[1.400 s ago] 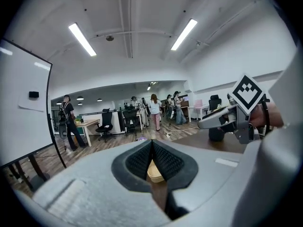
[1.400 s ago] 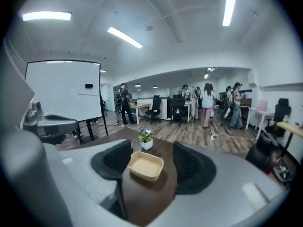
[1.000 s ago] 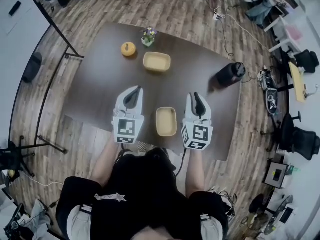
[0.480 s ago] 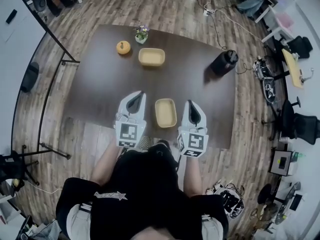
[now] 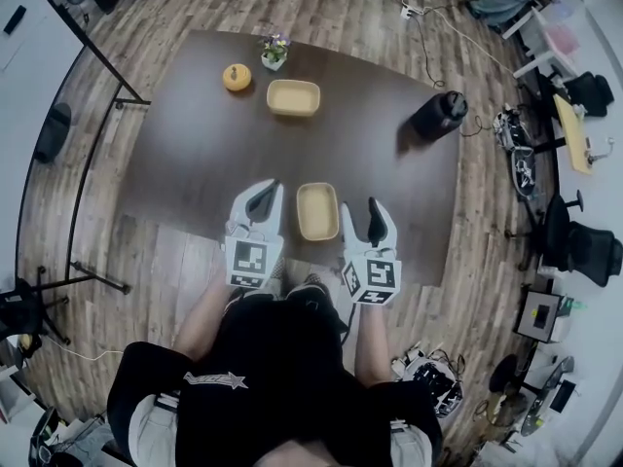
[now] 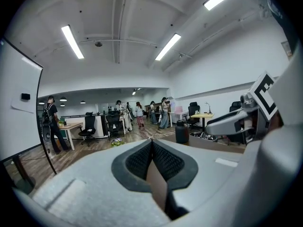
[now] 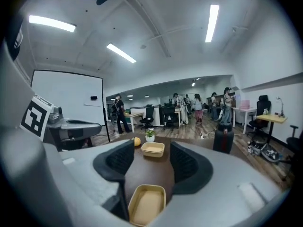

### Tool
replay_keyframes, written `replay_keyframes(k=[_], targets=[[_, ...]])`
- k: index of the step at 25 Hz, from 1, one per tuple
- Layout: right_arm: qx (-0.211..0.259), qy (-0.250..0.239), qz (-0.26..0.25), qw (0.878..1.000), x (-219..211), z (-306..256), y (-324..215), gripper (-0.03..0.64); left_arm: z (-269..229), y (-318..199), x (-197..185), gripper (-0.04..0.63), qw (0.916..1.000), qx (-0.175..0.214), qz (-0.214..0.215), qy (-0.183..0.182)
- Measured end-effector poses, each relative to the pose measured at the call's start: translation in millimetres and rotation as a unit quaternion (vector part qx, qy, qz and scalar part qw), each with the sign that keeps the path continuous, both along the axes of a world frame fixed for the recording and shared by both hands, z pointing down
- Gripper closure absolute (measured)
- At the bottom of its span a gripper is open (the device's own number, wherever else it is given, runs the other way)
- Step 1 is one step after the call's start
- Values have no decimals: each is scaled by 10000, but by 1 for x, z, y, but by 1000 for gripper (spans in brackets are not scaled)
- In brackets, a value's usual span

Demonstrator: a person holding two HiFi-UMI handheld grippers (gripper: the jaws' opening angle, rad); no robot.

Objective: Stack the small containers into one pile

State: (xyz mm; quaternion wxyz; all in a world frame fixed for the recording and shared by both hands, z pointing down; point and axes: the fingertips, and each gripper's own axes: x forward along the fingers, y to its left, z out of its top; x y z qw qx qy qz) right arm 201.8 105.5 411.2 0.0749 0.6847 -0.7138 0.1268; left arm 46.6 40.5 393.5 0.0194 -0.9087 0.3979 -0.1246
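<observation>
**Right tongs wide, two containers unstacked**

My left gripper (image 5: 263,195) has its jaws pressed together on nothing. My right gripper (image 5: 358,214) has just been opening its jaws, and they stand wide. In its own view the near tan container (image 5: 317,211) shows low in the gap, with no pad on it. That container lies on the dark table (image 5: 195,154) at my edge, between both tongs. The second container (image 5: 293,97) sits well apart on the far side, near a small orange pumpkin (image 5: 237,77) and a flower pot (image 5: 274,53).

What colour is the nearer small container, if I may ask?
The nearer container is pale yellow, clearest in the right gripper view.
</observation>
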Motion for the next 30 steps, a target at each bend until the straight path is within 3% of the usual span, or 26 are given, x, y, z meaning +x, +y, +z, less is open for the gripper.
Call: replay_keyframes(k=[3,16,30], targets=[[-278,-163,-175,9993,0,18,1,357,9,6,3,584,9998,-122,-119,-59],[-1521,-360,-754,9848,-1,124,12,357,88,36,-9,584,9909,-1001,-787,-429],[-2453,-600,-711,9650,-5,234,34,357,195,68,-19,584,9753,-1914,-843,-715]])
